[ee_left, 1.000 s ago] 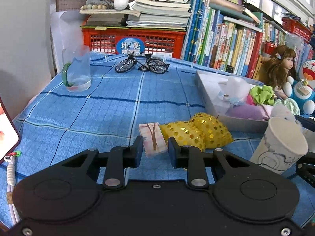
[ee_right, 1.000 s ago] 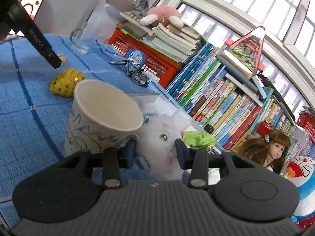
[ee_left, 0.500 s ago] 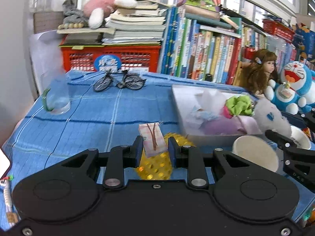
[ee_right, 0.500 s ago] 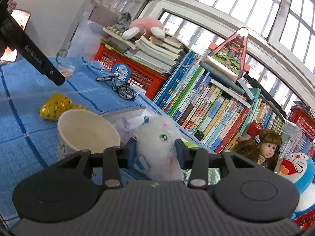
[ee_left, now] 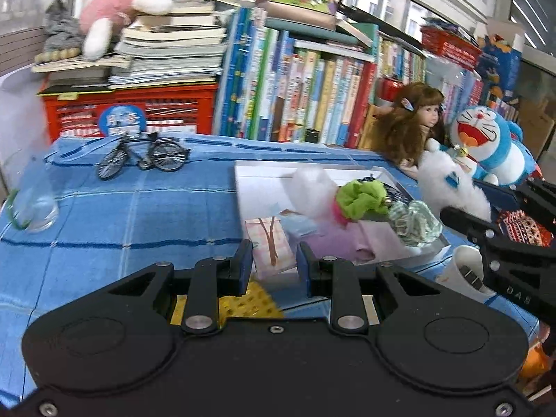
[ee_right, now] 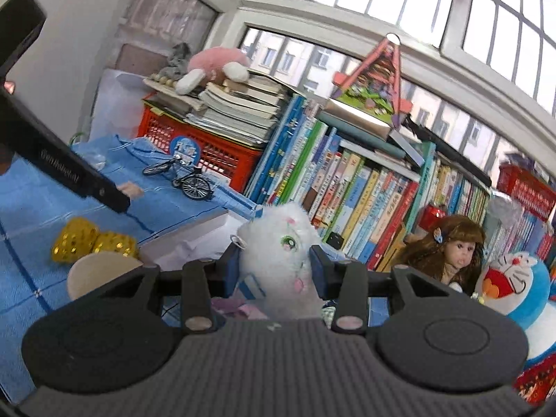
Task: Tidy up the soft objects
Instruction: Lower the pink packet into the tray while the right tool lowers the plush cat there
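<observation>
A blue checked tablecloth (ee_left: 104,215) covers the work surface, with a row of upright books (ee_left: 312,100) and a red plastic crate (ee_left: 139,111) along its far edge. A shallow white tray (ee_left: 250,173) sits on the cloth and already contains a green scrunchie (ee_left: 361,196), a pale green-and-white scrunchie (ee_left: 415,224), white fluff and lilac fabric (ee_left: 351,243).

The white plush cat (ee_right: 278,253) is the larger held item: fluffy white fur, a green eye, pink mouth markings and a blue-and-white striped patch low on its body. The right gripper (ee_right: 274,271) is clamped on it, one finger pressing into each side of the head, and holds it in the air above the near right corner of the tray, pointing slightly downward toward the bookshelf.

The small pink checked pouch (ee_left: 269,246) has a brown tree-like motif on its face. The left gripper (ee_left: 271,267) is closed on its lower end, jaws nearly together, and carries it clear of the cloth at the tray's near left edge. This gripper tilts noticeably downward.

A gold sequinned soft item (ee_right: 90,245) lies on the cloth beside the tray, near a white paper cup (ee_right: 100,271). A miniature black bicycle (ee_left: 142,156) stands near the crate.
</observation>
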### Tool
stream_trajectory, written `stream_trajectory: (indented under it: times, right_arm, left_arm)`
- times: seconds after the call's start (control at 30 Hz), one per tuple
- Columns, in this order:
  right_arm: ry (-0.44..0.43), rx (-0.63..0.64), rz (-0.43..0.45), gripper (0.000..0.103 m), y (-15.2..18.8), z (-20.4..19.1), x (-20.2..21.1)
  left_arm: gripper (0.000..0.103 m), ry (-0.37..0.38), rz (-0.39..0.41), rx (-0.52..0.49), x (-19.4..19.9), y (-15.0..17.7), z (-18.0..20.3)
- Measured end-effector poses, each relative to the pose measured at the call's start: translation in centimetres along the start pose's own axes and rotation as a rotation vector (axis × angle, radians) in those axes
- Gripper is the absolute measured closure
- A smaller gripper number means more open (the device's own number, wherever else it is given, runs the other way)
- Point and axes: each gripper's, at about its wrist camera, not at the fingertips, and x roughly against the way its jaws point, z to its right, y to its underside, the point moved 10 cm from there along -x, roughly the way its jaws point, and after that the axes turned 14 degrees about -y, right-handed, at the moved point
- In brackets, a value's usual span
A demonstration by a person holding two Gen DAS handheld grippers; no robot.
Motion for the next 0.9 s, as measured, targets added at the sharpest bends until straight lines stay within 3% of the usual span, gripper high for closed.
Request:
stream_trajectory:
  times: [0.23,0.43,0.7,0.9]
  right_arm:
    - [-0.048,-0.156,-0.048,0.055,-0.5,3.7,-0.8]
    - [-0.103,-0.312,-0.091,0.055,-0.1,6.7,-2.4]
    - [-0.178,-0.564,-0.123,0.055,0.9,10.2,-5.2]
    - [-0.278,-0.765,-0.132,0.055,0.8,10.8,-8.7]
  left_arm:
    - [0.077,0.059,-0.097,-0.028,-3.0,-1.7,2.7]
    - [0.077,0.059,-0.177,-0.039,-6.1,-1.9,3.6]
    - [0.077,0.053,-0.181,-0.003,-9.1,-4.3,3.8]
    - [0.077,0.047,-0.167,-0.002,-11.7,-6.8,4.4]
